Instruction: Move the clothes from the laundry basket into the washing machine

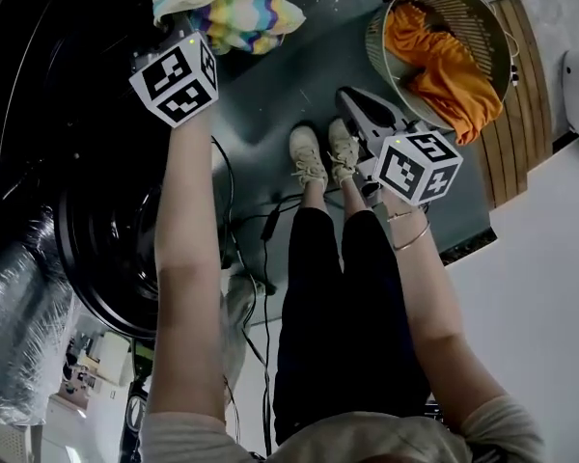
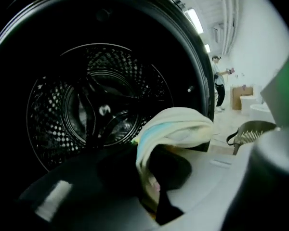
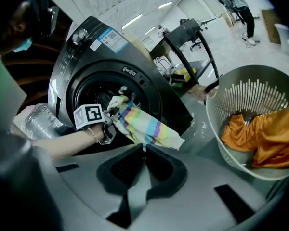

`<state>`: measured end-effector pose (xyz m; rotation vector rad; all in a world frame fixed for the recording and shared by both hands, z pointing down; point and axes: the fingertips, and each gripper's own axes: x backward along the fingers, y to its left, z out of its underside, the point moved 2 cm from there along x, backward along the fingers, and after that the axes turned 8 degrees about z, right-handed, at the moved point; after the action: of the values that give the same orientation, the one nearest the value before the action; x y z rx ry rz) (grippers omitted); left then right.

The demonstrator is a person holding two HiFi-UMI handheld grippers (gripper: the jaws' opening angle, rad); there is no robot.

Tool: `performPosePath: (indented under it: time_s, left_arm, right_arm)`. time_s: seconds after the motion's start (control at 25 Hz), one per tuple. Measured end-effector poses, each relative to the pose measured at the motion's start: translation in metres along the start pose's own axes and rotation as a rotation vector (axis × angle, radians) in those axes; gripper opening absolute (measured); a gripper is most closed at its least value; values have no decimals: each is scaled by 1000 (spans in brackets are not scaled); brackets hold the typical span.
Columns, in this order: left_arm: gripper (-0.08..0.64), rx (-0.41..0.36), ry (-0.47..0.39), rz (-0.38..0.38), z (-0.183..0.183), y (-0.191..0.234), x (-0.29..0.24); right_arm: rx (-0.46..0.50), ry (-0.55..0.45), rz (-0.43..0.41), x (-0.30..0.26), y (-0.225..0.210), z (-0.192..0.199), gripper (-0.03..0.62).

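My left gripper [image 1: 187, 29] is shut on a pastel striped cloth [image 1: 234, 13] and holds it at the dark mouth of the washing machine [image 1: 96, 210]. In the left gripper view the cloth [image 2: 176, 126] bulges out of the jaws, with the perforated drum [image 2: 101, 105] straight ahead. My right gripper [image 1: 354, 104] is shut and empty, low between the machine and the round laundry basket [image 1: 378, 41]. An orange garment [image 1: 449, 66] lies in that basket. The right gripper view shows its closed jaws [image 3: 145, 148], the striped cloth [image 3: 142, 124], the machine [image 3: 111, 76] and the basket [image 3: 216, 119] with the orange garment [image 3: 262, 136].
The person's legs and pale shoes [image 1: 323, 152] stand between the machine and the basket. Black cables [image 1: 261, 230] run over the floor. A wooden slatted board [image 1: 521, 95] lies beside the basket, a silver foil duct [image 1: 19, 316] is at the left. Another person [image 3: 241, 6] stands far off.
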<state>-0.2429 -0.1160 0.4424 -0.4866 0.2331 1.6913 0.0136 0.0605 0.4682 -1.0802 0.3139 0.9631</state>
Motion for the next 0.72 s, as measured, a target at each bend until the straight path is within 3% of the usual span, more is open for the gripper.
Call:
performPosePath:
  time_s: [0.08,0.28,0.36,0.48,0.56,0.72]
  left_arm:
    - [50,-41,-5,-27,-9,10,-10]
    - [51,-59,-52,-69,-38,23,-27]
    - [51,24,-70,-107,-40,34,-33]
    - [78,237,-49,-130,-20,45,-50]
    - [267,333,-7,-107,-2,39,-57]
    - [305,374,10,-92,17,20,-38]
  right_arm:
    - [22,20,2,0,-3,3,25]
    - [39,19,36,3,-12,-5,23]
    - [52,14,42,6,-13,-7,23]
    - [53,15,33,7,-12,-2,23]
    - [50,3,48,8,-13,1,23]
    - [33,-2,47,9,-6,6,23]
